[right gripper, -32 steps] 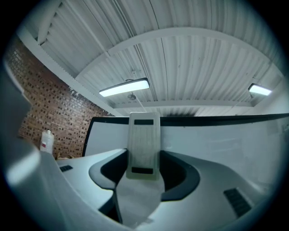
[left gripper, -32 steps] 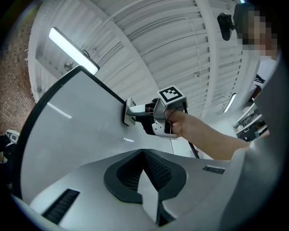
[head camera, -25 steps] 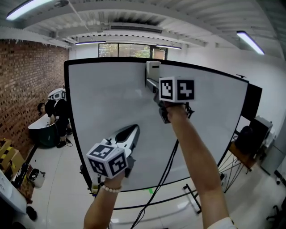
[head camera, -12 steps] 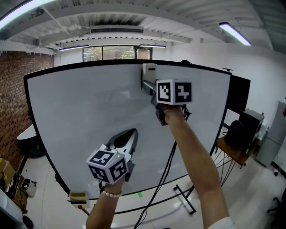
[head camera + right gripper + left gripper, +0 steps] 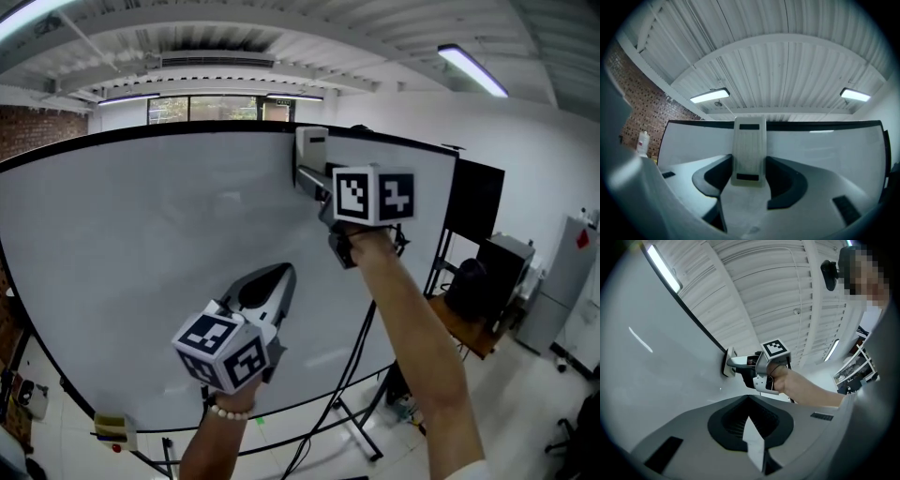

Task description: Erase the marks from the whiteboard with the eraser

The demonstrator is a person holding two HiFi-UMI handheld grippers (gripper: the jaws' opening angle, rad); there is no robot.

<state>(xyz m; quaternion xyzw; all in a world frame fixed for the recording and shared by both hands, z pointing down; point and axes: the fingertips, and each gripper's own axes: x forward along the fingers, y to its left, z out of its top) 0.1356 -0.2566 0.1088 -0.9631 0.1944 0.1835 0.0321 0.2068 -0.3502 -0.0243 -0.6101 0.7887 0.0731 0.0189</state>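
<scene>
A large whiteboard (image 5: 141, 253) fills the head view; I can make out no clear marks on it, only faint smudges. My right gripper (image 5: 315, 174) is shut on a pale grey eraser (image 5: 311, 148), pressed flat against the board just below its black top edge. In the right gripper view the eraser (image 5: 749, 140) stands upright between the jaws of that gripper (image 5: 749, 165). My left gripper (image 5: 275, 276) hangs lower, close to the board, shut with nothing in it. The left gripper view shows its jaws (image 5: 750, 414) closed and the eraser (image 5: 727, 363) on the board above.
A black cable (image 5: 360, 349) hangs from the right gripper. The board's stand legs (image 5: 354, 424) reach the floor below. A small tray (image 5: 112, 429) sits at the board's lower left. A black cabinet (image 5: 474, 217) and a desk (image 5: 467, 323) stand to the right.
The head view has swung so the board fills more of it and the brick wall at left has slid out. The eraser stays at the board's top edge; both grippers hold their places.
</scene>
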